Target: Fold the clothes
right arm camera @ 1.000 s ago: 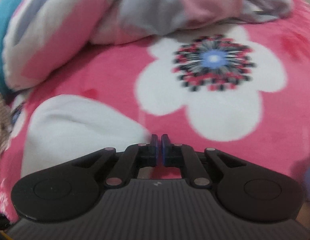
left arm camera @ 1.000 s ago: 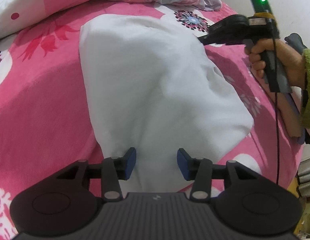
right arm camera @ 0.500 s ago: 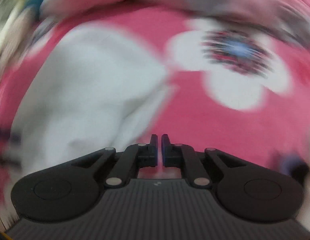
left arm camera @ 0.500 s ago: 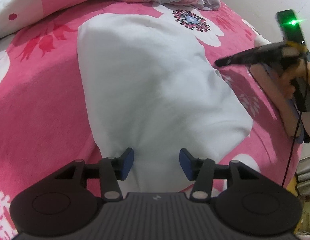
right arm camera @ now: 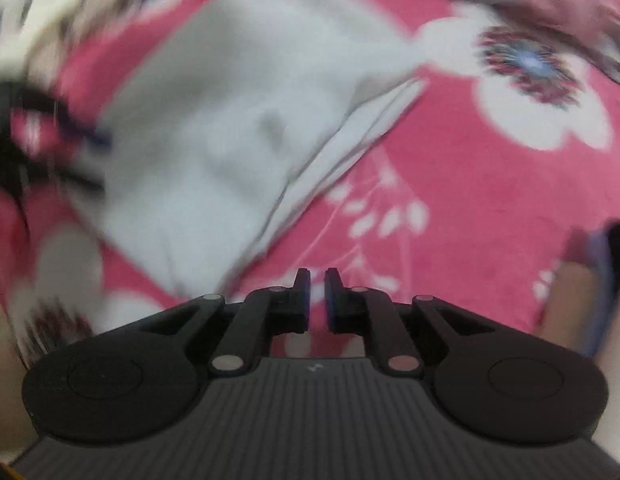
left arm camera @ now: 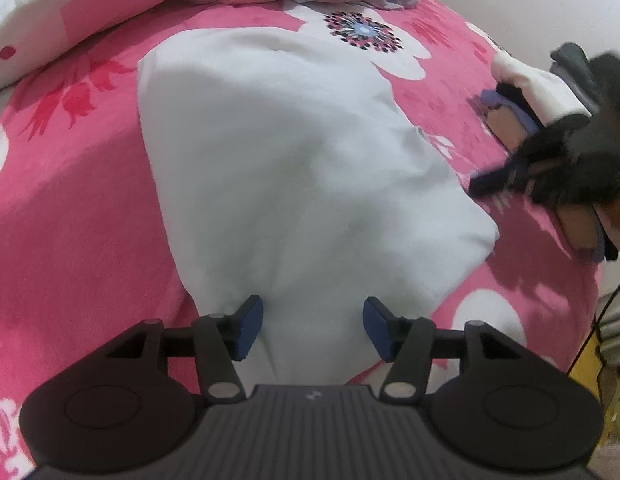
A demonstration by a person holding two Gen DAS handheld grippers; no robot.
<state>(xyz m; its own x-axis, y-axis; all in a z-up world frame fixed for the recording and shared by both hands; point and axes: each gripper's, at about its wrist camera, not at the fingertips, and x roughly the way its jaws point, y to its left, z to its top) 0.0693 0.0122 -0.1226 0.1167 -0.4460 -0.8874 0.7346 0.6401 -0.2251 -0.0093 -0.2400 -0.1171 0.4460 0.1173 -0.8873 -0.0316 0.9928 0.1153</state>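
The white garment (left arm camera: 294, 184) lies spread flat on the pink flowered blanket (left arm camera: 70, 208), folded lengthwise, its near end right under my left gripper (left arm camera: 313, 330), whose blue-padded jaws stand wide apart with nothing between them. My right gripper (right arm camera: 317, 300) hangs over bare blanket just beside the garment's folded edge, jaws nearly together and empty, though that view is blurred.

Soft matt white cloth garment (left arm camera: 294, 184) lies on plush pink blanket (left arm camera: 70, 208).

Garment (left arm camera: 294, 168) flat on the blanket (left arm camera: 70, 208), pillows (left arm camera: 110, 4) behind, left tool (left arm camera: 312, 328) at its near edge.
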